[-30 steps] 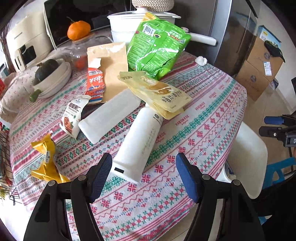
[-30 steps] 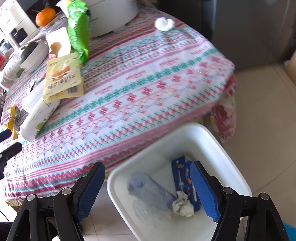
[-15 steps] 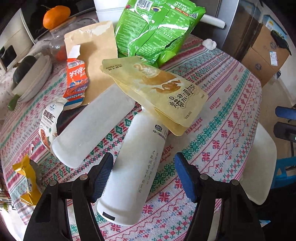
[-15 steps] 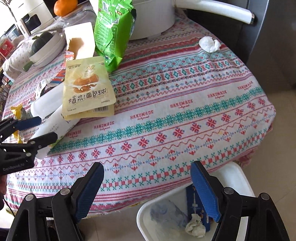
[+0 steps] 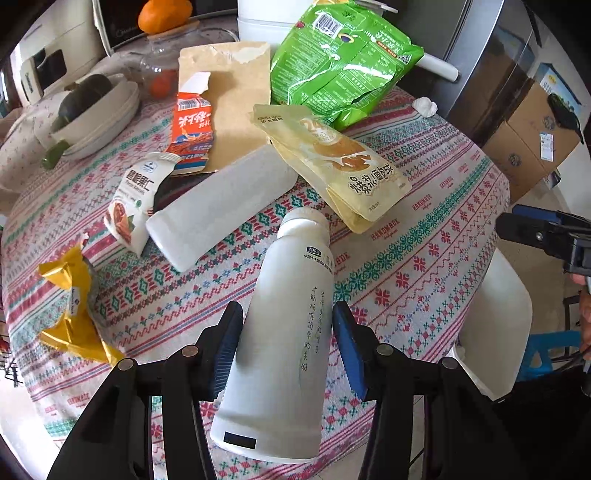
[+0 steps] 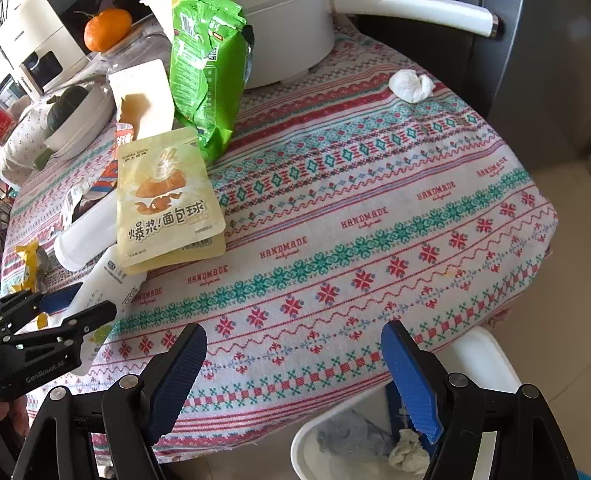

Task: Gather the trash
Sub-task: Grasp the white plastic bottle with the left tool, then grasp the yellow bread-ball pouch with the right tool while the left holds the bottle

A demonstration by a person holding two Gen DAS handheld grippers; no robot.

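A white plastic bottle (image 5: 288, 332) lies on the patterned tablecloth (image 5: 424, 229). My left gripper (image 5: 286, 332) has a pad on each side of it and looks closed on its body; it also shows in the right wrist view (image 6: 66, 306). Behind it lie a second white bottle (image 5: 221, 206), a yellow bread bag (image 5: 340, 166), a green bag (image 5: 343, 62), a brown paper bag (image 5: 236, 92), small cartons and a gold wrapper (image 5: 70, 306). My right gripper (image 6: 295, 373) is open and empty over the table's front edge, above the white bin (image 6: 332, 435).
A crumpled tissue (image 6: 412, 85) lies at the table's far right. A white pot (image 6: 288, 37), a bowl with a dark squash (image 5: 92, 107), a jar with an orange (image 5: 166, 14) and appliances stand at the back. Cardboard boxes (image 5: 532, 129) sit on the floor.
My left gripper moved forward around the white bottle and its jaws narrowed onto it. My right gripper rose from over the bin to over the table edge.
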